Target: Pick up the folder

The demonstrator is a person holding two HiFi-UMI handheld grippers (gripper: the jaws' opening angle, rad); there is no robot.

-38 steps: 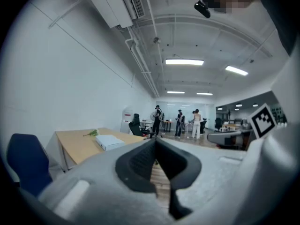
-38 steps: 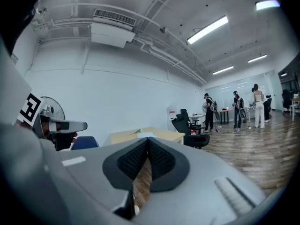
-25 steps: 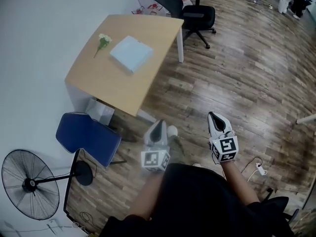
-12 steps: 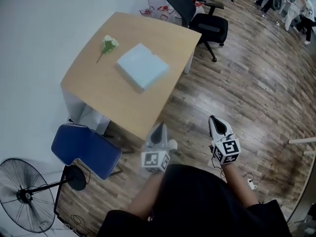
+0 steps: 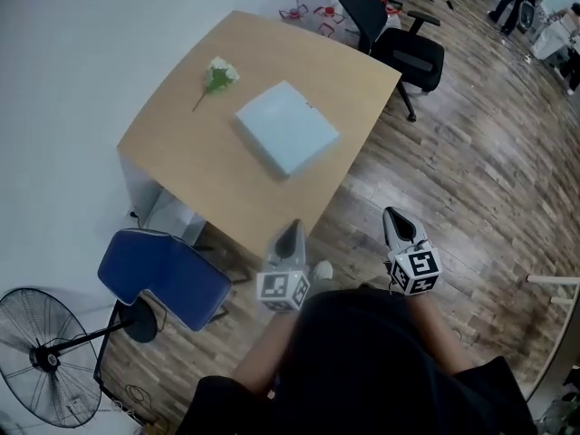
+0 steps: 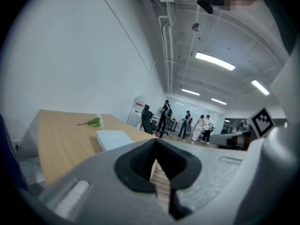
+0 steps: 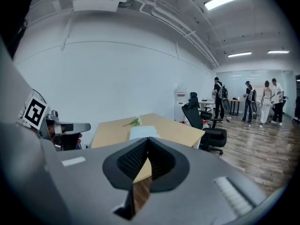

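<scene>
A pale blue folder point(image 5: 287, 127) lies flat in the middle of a light wooden table point(image 5: 195, 166); it also shows in the left gripper view as a pale slab point(image 6: 113, 138) and in the right gripper view point(image 7: 143, 132). My left gripper point(image 5: 290, 234) is shut and empty, just short of the table's near edge. My right gripper point(image 5: 395, 220) is shut and empty too, over the wood floor to the right of the table. Both are well apart from the folder.
A small sprig of white flowers point(image 5: 216, 77) lies on the table left of the folder. A blue chair point(image 5: 163, 277) stands by the table's near corner, a black fan point(image 5: 41, 356) at bottom left, a black office chair point(image 5: 399, 39) at the far end. Several people point(image 7: 248, 102) stand far off.
Both grippers, still shut, have come closer to the table. The table and folder now sit lower and larger in the head view, and the left gripper has reached the table's near edge.
</scene>
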